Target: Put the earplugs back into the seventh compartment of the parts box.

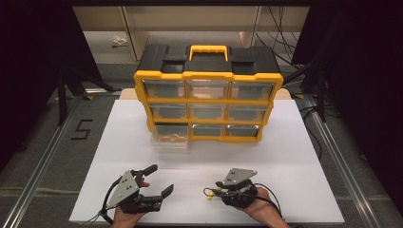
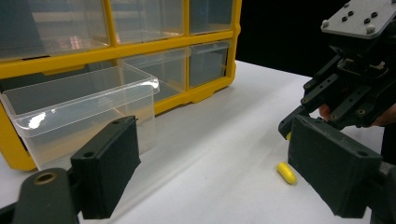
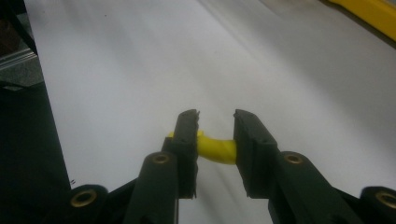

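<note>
Yellow plastic wall plug [image 3: 215, 149], short and stubby with a twisted, ridged body, sits crosswise between the two black jaws of the right gripper [image 3: 216, 140], low in the centre of the right gripper view; the pads press on its sides, so the tool is clenched on it just over the white table top [image 3: 140, 70]. In the high view the same right gripper [image 1: 212, 191] lies at the lower centre of the frame, its yellow catch showing at the tip. A second small yellow plug [image 2: 286, 172] lies loose on the white surface at the lower right of the left gripper view, just beside the far gripper. The left gripper [image 1: 159, 180], at the lower left of the high view, has its jaws spread wide and grasps nothing. Behind, in the upper middle of the high view, stands a yellow-and-black drawer organiser [image 1: 208, 95]; its clear plastic bottom-left drawer [image 1: 168, 141] is pulled out.
</note>
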The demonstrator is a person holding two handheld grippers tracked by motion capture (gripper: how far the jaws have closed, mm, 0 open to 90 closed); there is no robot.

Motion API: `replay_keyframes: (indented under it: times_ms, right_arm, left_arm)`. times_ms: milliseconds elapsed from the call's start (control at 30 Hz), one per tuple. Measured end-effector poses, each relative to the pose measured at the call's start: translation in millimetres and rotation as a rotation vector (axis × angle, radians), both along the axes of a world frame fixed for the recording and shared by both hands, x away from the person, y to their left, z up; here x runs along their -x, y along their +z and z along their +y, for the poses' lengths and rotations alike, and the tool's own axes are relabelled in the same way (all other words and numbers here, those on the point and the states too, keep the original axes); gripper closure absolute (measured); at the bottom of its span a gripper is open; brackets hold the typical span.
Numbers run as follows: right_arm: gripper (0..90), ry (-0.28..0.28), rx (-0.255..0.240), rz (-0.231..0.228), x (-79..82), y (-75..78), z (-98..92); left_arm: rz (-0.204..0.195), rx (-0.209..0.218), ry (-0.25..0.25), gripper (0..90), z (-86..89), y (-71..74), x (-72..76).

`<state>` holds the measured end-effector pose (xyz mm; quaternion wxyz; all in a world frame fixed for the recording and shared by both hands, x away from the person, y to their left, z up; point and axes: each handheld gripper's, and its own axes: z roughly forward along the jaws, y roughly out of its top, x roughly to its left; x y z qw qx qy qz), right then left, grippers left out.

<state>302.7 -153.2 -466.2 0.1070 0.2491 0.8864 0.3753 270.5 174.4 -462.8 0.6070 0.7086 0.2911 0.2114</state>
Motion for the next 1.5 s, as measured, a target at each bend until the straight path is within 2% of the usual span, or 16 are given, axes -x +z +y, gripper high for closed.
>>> replay_keyframes:
  times_ms: [200,500,700,1133,1267,1500]
  right_arm:
    - [71.1,-0.006,-0.015,-0.016,-1.4,3.5,-1.1]
    - [70.9,-0.034,-0.074,-0.047,-13.1,20.8,-6.2]
    - [70.8,-0.037,-0.093,-0.067,-17.5,28.7,-4.9]
    - [70.7,-0.037,-0.135,-0.104,-29.0,46.2,6.0]
    - [70.7,-0.041,-0.153,-0.133,-36.4,56.5,12.0]
    - [70.7,-0.047,-0.184,-0.151,-45.5,68.4,18.9]
  left_arm:
    - [-0.001,0.002,0.002,16.3,0.2,0.0,-0.3]
    - [-0.002,0.001,0.003,16.3,0.4,-0.3,-0.3]
    - [-0.003,0.0,0.005,16.3,0.5,-0.2,-0.2]
    - [-0.004,0.004,0.004,16.3,0.3,0.2,0.3]
    - [-0.003,0.007,0.004,16.3,0.8,0.4,0.3]
    - [-0.003,0.004,0.005,16.3,0.4,-0.2,0.0]
